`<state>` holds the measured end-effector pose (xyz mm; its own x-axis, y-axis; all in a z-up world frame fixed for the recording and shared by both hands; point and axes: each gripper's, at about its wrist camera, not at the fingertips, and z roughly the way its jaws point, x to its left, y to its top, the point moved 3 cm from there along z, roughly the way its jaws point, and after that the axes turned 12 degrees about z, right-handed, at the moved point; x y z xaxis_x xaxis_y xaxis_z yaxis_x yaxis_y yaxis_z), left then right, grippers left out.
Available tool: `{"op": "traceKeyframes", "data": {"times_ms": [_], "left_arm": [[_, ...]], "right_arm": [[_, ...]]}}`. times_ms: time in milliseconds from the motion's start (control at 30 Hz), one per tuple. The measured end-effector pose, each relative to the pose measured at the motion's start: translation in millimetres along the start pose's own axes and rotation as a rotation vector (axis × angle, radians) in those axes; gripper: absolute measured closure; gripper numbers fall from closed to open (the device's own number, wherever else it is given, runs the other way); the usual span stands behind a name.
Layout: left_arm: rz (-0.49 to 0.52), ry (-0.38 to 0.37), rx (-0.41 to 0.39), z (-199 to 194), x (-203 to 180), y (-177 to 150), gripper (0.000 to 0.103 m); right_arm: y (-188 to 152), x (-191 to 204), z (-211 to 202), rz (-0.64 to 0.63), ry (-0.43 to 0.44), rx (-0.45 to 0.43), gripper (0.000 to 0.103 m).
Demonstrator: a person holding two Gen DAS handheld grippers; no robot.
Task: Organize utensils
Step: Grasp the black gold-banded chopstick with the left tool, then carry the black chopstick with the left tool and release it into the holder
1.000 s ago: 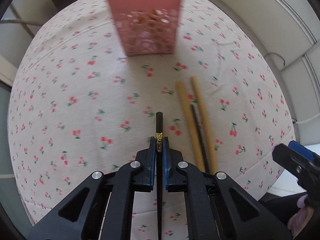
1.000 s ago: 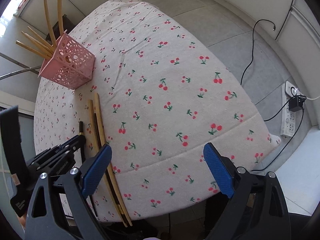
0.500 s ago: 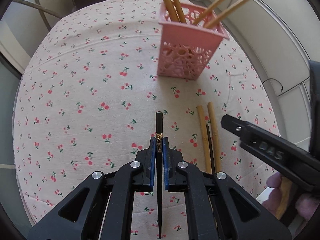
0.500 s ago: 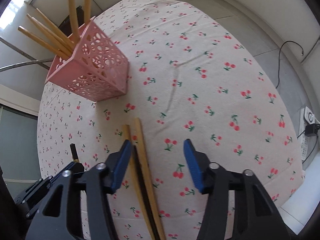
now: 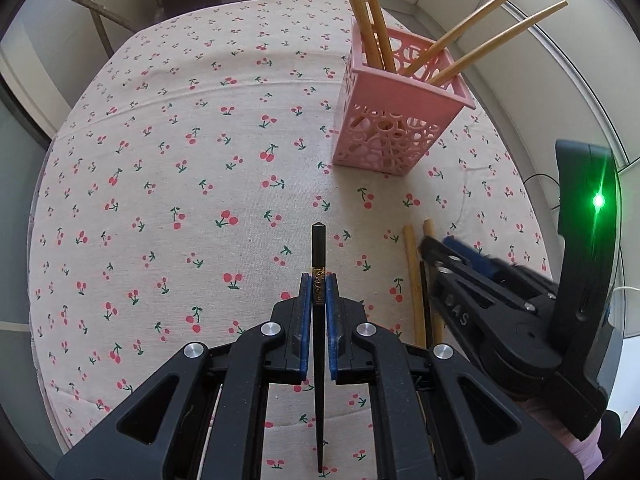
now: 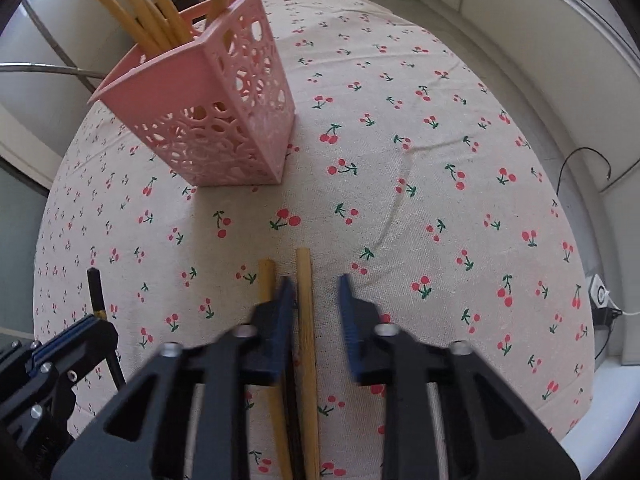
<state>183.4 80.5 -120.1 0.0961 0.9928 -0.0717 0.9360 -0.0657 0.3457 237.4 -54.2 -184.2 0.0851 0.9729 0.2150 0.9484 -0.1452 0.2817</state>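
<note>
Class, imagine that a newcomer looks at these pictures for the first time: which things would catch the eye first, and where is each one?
The pink basket stands out at the far side of the cherry-print tablecloth, with bamboo chopsticks fanning out of it. Nearer, the left gripper clamps a black chopstick above the cloth. The right gripper has just been closing its fingers around a loose bamboo chopstick lying flat.

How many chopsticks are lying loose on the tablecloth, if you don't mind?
3: one bamboo chopstick, a second bamboo chopstick beside it, and a thin dark chopstick in the gap between them, partly hidden. Others may lie out of view.
</note>
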Motion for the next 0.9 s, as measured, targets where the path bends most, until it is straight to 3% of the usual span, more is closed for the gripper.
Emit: {"op": "traceKeyframes", "data": {"times_ms": [133,267,567,900], "left_arm": [[-0.014,0.005,-0.052,-9.6,1.9,0.4,0.097],[-0.023,0.010,-0.144,-31.5,3.4,2.1,0.097],[-0.029,0.001,-0.291,-75.0,-6.0,-7.5,0.097],[-0.012,0.024,-0.419,-120.9,-20.8,-31.7,0.097]], "right_arm": [[2.7,-12.6,-2.4,0.063,0.068,0.011,0.095],[5.0,-27.4,-20.7,0.102,0.121,-0.037,0.095],[-8.7,-48.2,-109.5,0.058,0.224,-0.224,0.095],[-19.5,-70.3,-187.8,0.070,0.357,-0.350,0.095]]}}
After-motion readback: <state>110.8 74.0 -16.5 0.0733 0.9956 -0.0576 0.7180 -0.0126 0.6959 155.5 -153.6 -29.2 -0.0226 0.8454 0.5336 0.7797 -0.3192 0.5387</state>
